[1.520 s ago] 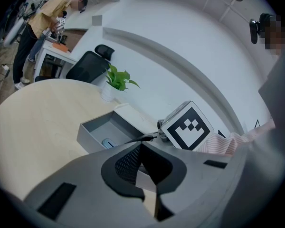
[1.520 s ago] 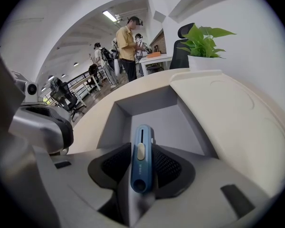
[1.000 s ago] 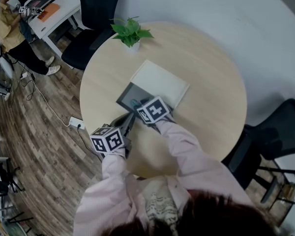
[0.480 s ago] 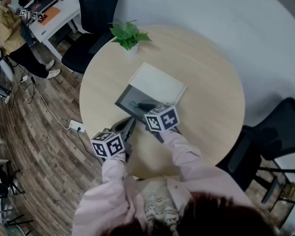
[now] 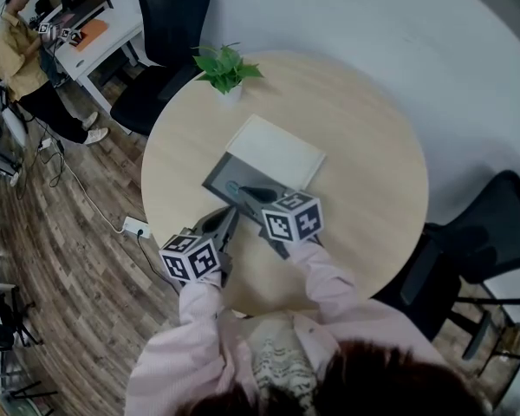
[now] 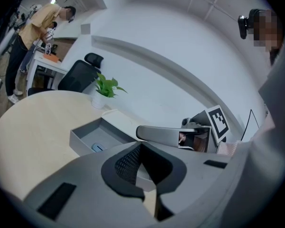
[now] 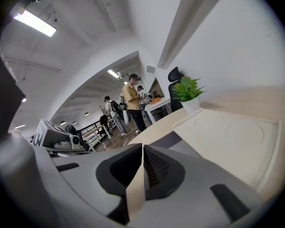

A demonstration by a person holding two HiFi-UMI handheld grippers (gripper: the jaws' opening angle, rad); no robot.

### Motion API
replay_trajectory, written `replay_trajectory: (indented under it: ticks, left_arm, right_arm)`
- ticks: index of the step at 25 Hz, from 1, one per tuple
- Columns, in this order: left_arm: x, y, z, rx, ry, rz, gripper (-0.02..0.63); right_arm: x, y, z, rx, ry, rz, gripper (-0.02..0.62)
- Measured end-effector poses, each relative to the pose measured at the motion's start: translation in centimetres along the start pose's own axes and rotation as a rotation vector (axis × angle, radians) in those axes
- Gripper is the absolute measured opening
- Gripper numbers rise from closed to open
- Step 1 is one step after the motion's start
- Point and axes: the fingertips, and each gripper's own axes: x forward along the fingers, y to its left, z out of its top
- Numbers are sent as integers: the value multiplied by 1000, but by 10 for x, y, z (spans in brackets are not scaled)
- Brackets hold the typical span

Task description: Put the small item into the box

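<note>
The open grey box (image 5: 217, 177) stands on the round wooden table (image 5: 364, 137), with a small blue item (image 5: 232, 187) lying inside it. The left gripper view shows the same box (image 6: 85, 136) and item (image 6: 98, 147). My right gripper (image 5: 245, 191) hangs over the box's near side; its jaws have just been closing and are shut with nothing between them (image 7: 142, 148). My left gripper (image 5: 229, 213) stays shut and empty just before the box's near left corner (image 6: 141, 146).
The box's cream lid (image 5: 277, 148) lies flat behind the box. A potted plant (image 5: 225, 68) stands at the table's far edge. Black office chairs stand beyond (image 5: 169, 24) and at the right (image 5: 494, 232). A person (image 5: 22, 42) stands by a desk far left.
My right gripper has lifted out of the box and drawn back toward me, its cube shifting right. The left gripper has barely moved.
</note>
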Motion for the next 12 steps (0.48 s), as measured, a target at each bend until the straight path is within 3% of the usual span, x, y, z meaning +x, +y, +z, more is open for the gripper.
replay_trajectory:
  ticks: [12]
  left_arm:
    - [-7,-20,11,56,-30,-14,9]
  right_arm:
    - [-26,22,22,-42,-96,26,-2]
